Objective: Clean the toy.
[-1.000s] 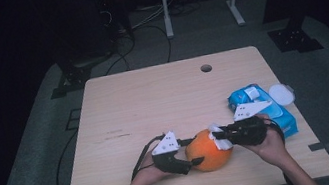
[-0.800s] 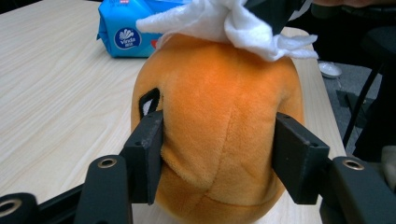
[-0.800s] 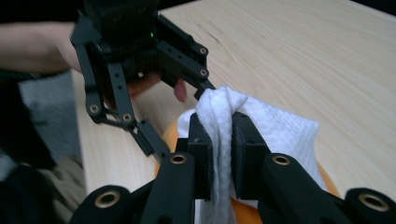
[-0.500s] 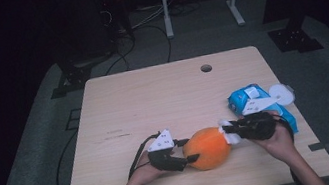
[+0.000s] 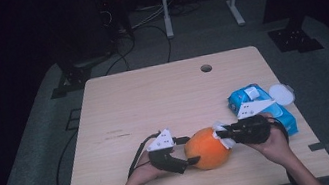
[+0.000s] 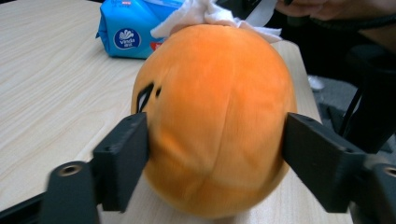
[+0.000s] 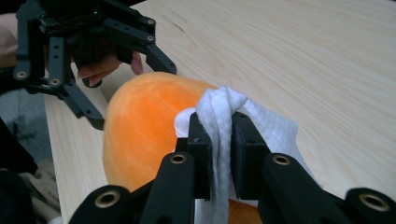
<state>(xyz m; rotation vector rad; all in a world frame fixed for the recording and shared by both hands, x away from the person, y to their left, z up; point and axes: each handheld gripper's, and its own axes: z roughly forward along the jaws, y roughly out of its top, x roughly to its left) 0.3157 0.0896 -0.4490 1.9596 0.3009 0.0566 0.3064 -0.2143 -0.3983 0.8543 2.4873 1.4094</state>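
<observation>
Wiping was the step in hand: the right tool (image 5: 224, 135) was clamped on one white wipe (image 7: 219, 122), pressing it to the one orange plush ball (image 5: 206, 148) lying near the tabletop's (image 5: 153, 99) 6 o'clock edge. The left tool (image 5: 187, 151) bracketed the ball from 9 o'clock; its jaws had just been opening, pads at the sides, squeezing little. Next, I judged, the left should firm up while the wipe rubbed. One blue tissue pack (image 5: 261, 106) lay at 4 o'clock
</observation>
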